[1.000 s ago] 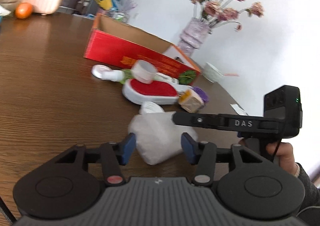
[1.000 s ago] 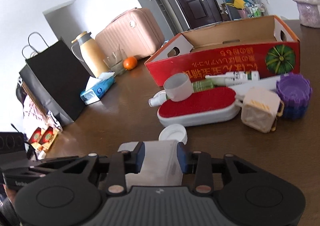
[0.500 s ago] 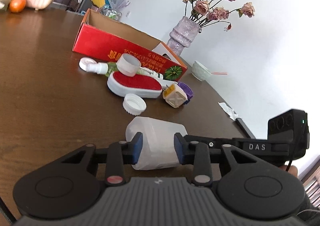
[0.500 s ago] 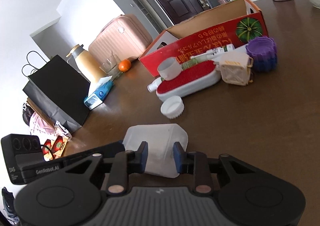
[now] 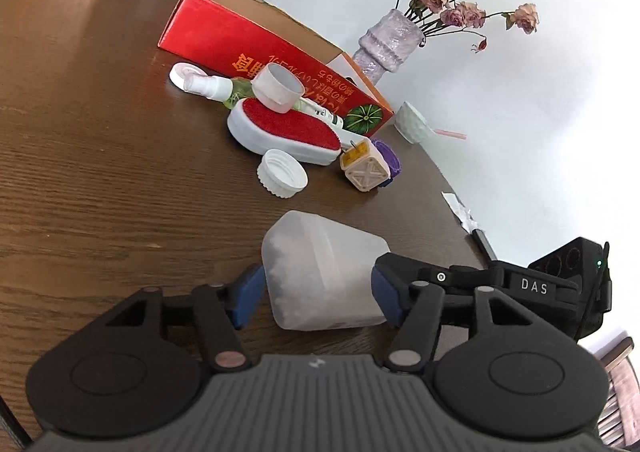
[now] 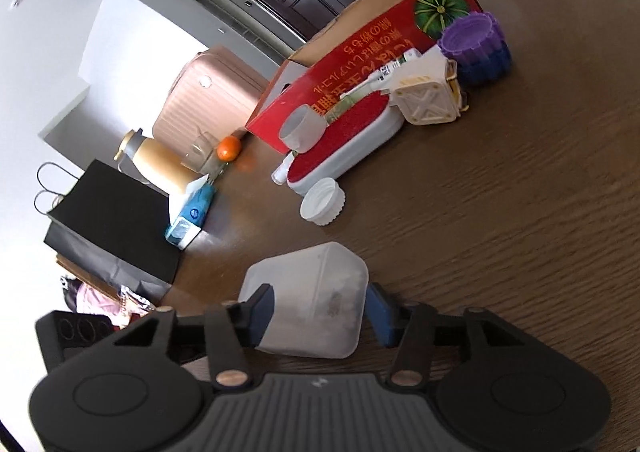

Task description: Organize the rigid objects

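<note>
While both pairs of jaws have just been opening, the frosted plastic jar [image 5: 324, 276] lies on its side on the brown wooden table [image 5: 100, 179], caught between them from two directions. Around the jar, the left gripper [image 5: 316, 298] stands open, its blue pads [image 5: 246, 298] just beside the jar's walls with a sliver of table showing on the left. At the jar's other flank the right gripper [image 6: 320, 318] is likewise parted, a narrow gap showing at its right pad while the left pad sits close against the wall; whether that one touches I cannot tell. Beyond the jar, near it but apart, its white ribbed lid [image 5: 282, 173] lies with the hollow side up. Past the lid sits a white brush with a red pad [image 5: 288, 131], a white cup [image 5: 278, 87] resting on it, with a beige cube [image 5: 365, 167] and a purple ribbed ring [image 6: 474, 41] to the jar's far right. Behind these a small spray bottle [image 5: 208, 85] lies against the red cardboard box [image 5: 248, 47], open at the top. To the jar's left a wide stretch of bare table runs free. To its right the table edge curves close, a white bowl [image 5: 412, 125] and a vase of dried roses [image 5: 386, 41] standing near that rim.
</note>
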`<state>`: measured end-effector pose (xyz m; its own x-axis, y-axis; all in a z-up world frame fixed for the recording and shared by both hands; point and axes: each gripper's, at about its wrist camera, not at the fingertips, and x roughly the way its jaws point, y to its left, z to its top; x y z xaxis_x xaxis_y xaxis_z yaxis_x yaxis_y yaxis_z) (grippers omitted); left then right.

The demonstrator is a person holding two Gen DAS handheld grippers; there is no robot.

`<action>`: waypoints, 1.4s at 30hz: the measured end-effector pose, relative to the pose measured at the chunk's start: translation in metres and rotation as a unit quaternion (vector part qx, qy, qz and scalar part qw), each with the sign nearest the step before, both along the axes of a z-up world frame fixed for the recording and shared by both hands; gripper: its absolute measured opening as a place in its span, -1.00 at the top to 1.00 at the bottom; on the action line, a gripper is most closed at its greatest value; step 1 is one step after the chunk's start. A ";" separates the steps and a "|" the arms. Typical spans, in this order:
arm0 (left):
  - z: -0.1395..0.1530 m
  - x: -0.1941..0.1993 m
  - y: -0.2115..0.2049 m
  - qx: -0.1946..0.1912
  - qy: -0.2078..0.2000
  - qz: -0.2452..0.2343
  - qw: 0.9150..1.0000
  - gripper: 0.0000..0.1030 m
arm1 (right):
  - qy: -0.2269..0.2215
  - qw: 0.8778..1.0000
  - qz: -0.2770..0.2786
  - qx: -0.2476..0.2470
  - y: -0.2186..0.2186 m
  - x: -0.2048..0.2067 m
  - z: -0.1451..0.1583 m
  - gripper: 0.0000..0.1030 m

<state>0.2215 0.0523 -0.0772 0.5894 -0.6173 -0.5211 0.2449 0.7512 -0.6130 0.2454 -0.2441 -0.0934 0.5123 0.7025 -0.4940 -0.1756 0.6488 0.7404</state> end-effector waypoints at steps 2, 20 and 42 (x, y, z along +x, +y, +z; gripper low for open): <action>-0.001 0.001 0.000 -0.010 0.003 0.002 1.000 -0.08 | 0.006 1.000 -0.004 0.014 -0.002 0.002 -0.002 0.13; 0.080 0.060 -0.014 -0.008 -0.065 0.025 0.998 0.47 | -0.035 0.999 -0.031 0.000 -0.018 0.060 0.064 0.62; 0.084 0.385 -0.039 0.040 -0.013 0.054 0.998 0.46 | -0.033 0.993 -0.045 -0.106 0.003 0.391 0.078 0.64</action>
